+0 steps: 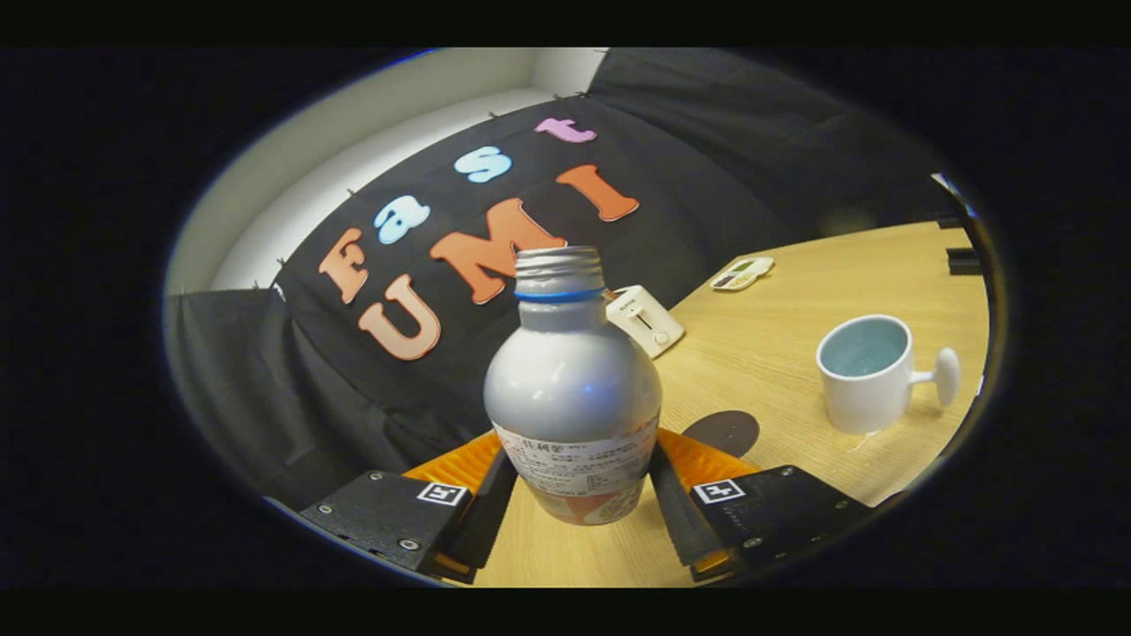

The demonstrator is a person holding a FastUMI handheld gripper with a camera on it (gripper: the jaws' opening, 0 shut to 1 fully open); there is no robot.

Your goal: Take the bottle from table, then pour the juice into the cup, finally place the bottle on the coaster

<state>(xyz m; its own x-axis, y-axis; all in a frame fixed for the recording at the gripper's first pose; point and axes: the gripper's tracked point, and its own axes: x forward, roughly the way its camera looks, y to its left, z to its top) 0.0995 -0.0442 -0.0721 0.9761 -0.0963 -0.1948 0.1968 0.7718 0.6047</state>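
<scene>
A silver bottle (572, 389) with an uncapped threaded neck, a blue ring and a paper label stands between my fingers. My gripper (579, 481) is shut on the bottle, both pads pressing its lower body at the label. The view is tilted, and whether the bottle's base rests on the table is not clear. A dark round coaster (723, 432) lies on the wooden table (778, 336) just beyond the right finger. A white cup (866, 371) with a pale blue inside and a knob-ended handle stands farther off to the right of the coaster.
Near the black cloth wall, a white boxy device (647, 320) sits on the table behind the bottle. A small white remote-like device (742, 273) lies farther back. Dark objects (961, 258) sit at the table's far right edge.
</scene>
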